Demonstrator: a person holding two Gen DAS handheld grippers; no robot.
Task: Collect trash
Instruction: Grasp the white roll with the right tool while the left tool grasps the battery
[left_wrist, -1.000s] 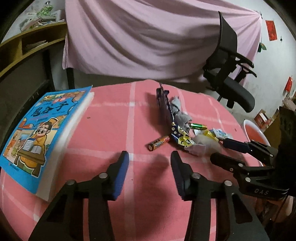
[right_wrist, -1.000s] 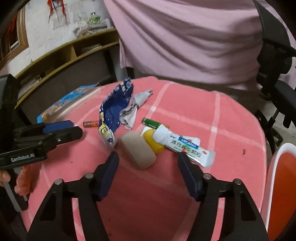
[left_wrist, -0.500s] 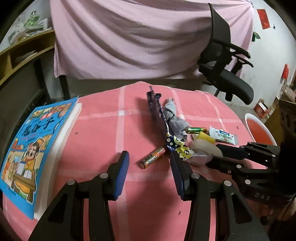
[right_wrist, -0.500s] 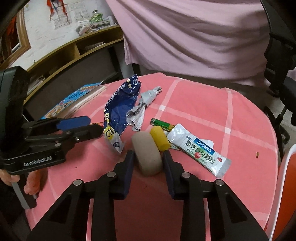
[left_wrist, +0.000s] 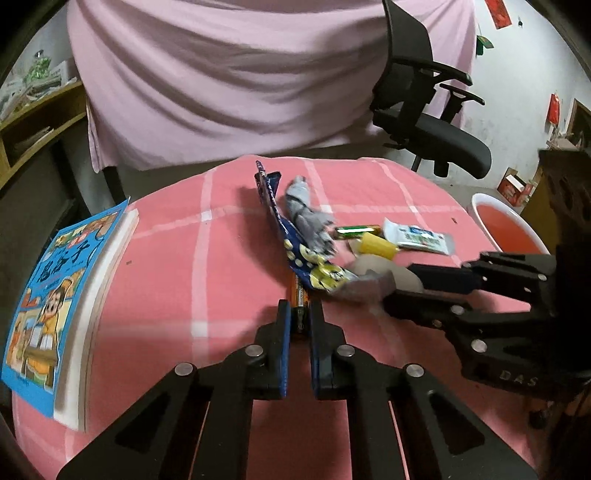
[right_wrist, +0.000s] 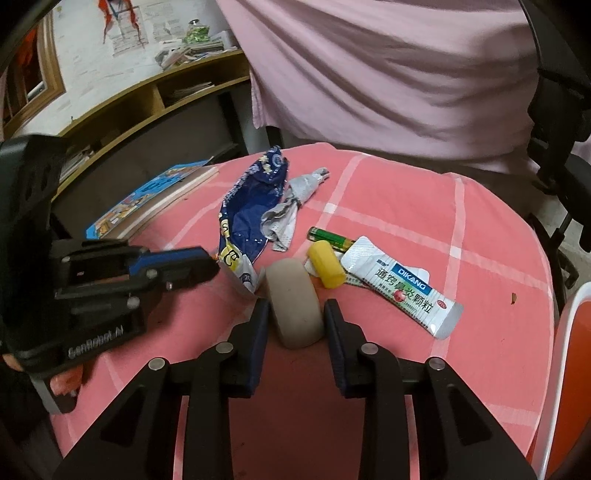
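Observation:
A litter pile lies on the pink checked tablecloth. It holds a blue snack wrapper, a grey crumpled wrapper, a green battery, a yellow cap and a white sachet. My left gripper is closing, and its pads squeeze an orange battery at the wrapper's near end. My right gripper is shut on a grey oval lump resting on the cloth. Each gripper shows in the other's view: the right gripper at the right, the left gripper at the left.
A blue picture book lies at the table's left edge. Beyond the right edge stands a red bin with a white rim. Behind the table are a black office chair, a pink draped sheet and wooden shelves.
My left gripper moved forward to the orange battery and its jaws narrowed around it. My right gripper's jaws went from wide open to shut on the grey lump and stayed in place.

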